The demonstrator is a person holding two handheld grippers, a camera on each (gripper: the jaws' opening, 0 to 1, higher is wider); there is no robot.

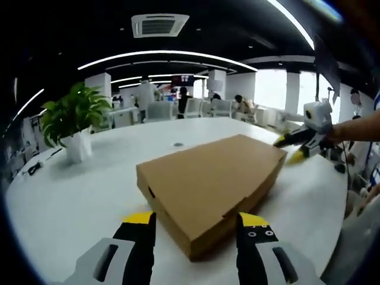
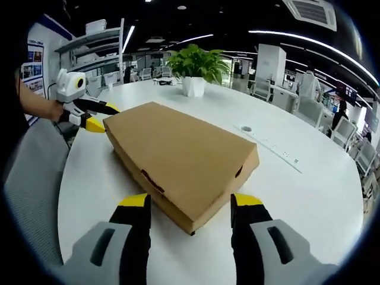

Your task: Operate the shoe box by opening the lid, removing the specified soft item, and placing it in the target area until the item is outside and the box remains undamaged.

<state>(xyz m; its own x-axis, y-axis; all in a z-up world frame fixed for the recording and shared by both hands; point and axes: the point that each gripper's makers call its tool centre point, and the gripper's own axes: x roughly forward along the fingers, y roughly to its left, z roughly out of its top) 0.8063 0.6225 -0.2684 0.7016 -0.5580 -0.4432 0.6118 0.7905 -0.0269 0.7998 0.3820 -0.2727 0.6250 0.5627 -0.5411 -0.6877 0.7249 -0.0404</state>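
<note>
Left gripper view: I see the shoe box (image 1: 214, 187), lid closed, lying flat on the white table (image 1: 77, 196). My left gripper (image 1: 196, 228) has its jaws apart around one corner; my right gripper (image 2: 189, 209) stands apart around the opposite corner.

No legible text, label, brand, number or sign on anything in either view.

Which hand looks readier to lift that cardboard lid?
Right gripper, marginally: its open fingers straddle the box corner, the lid's tab slot close by. The left gripper sits similarly.
</note>
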